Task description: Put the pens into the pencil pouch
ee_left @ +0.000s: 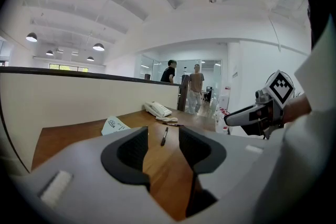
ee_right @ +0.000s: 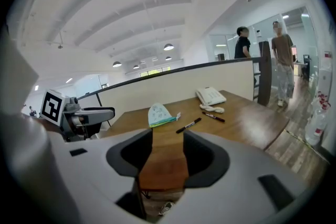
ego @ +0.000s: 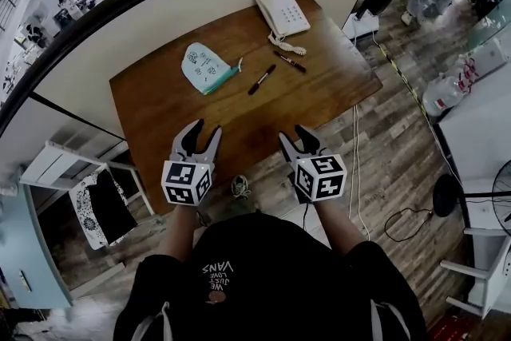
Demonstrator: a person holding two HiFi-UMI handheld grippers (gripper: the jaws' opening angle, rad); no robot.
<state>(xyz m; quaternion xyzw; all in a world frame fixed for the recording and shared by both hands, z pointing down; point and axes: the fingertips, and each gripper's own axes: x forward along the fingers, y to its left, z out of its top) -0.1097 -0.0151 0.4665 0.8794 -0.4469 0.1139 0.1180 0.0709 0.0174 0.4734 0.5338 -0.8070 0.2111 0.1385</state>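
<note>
One pen [ego: 262, 79] lies in the middle of the desk [ego: 184, 112]. A second pen [ego: 291, 61] lies just beyond it, toward the telephone [ego: 283, 13] at the far edge. The pencil pouch [ego: 206, 68] lies to their left. Over the near edge, the left gripper [ego: 207, 129] and right gripper [ego: 292, 134] hover with jaws apart, holding and touching nothing.

The near half of the tabletop [ego: 239, 120] is bare wood, so the left gripper [ego: 205, 132] and right gripper [ego: 294, 136], jaws apart with nothing between them, have open passage forward. Farther in lie the pencil pouch [ego: 204, 66], one pen [ego: 262, 79] just beside it and a second pen [ego: 290, 61] near the telephone [ego: 282, 13]. A partition wall [ego: 160, 20] closes off the far edge; the right edge opens onto floor.
</note>
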